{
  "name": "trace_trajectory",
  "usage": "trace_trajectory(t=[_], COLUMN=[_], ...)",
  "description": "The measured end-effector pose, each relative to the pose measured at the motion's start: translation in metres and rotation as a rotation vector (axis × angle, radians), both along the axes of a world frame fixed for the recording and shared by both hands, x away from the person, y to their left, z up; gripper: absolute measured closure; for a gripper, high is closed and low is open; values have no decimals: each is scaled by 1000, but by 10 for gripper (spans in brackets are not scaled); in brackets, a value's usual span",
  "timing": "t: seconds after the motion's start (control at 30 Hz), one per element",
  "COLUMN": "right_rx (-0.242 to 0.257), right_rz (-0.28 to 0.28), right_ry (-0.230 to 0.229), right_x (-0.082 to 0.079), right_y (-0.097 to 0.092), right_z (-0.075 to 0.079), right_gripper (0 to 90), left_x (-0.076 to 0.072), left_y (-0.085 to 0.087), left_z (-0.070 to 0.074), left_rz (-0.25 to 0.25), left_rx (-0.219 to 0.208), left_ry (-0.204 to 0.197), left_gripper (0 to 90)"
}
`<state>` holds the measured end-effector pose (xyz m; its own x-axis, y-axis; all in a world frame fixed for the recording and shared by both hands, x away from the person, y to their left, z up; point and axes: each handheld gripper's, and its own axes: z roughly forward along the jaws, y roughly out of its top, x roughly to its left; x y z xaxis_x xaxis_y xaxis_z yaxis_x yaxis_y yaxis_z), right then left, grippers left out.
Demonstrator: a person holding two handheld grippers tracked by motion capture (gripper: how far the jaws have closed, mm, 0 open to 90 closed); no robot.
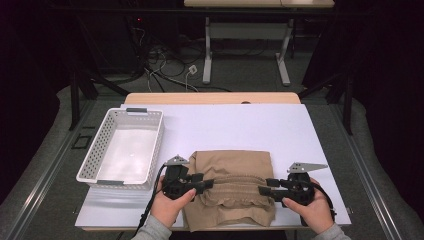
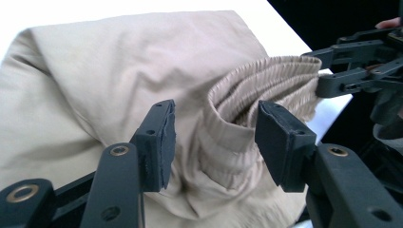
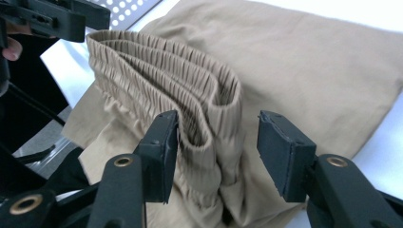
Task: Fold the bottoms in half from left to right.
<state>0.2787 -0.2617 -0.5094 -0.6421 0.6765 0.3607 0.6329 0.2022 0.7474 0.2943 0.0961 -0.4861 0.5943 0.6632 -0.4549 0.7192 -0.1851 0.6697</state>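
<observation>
easing both grippers' half-spread fingers [image 2: 157,142] off the folded tan elastic-waist trousers [image 1: 232,165] should leave the gathered waistband [image 3: 190,90] flat, unsnagged.

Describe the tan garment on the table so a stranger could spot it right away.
Start from the white table top and go to its near edge, right of the white perforated basket. There lies the folded tan garment, the one piece of cloth on the table. Its ribbed, gathered waistband stretches between the left gripper and the right gripper, whose open jaws straddle its two ends.
</observation>
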Motion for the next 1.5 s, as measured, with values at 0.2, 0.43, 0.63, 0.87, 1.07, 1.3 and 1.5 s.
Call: trace_trajectory(t=[0.2, 0.43, 0.63, 0.87, 1.07, 1.3, 1.5], right_rx=[17, -13, -30, -31, -14, 11, 4], right_rz=[-28, -85, -82, -26, 16, 60, 79], right_ry=[6, 11, 87, 108, 117, 145, 172], right_x=[14, 34, 44, 35, 20, 6, -1], right_y=[-1, -1, 4, 10, 11, 12, 13], right_z=[11, 6, -7, -7, -6, -13, -18], right_gripper=[497, 644, 753, 791, 795, 795, 795], left_x=[17, 32, 36, 26, 13, -2, -11], left_y=[3, -5, -16, -24, -26, -28, -30], left_z=[-4, -18, -29, -30, -28, -32, -35], left_rz=[72, 69, 48, 1, -42, -83, -109], left_rx=[32, 34, 41, 13, 4, 3, 15], left_ry=[35, 95, 130, 148, 146, 154, 153], left_gripper=[531, 621, 761, 842, 855, 857, 863])
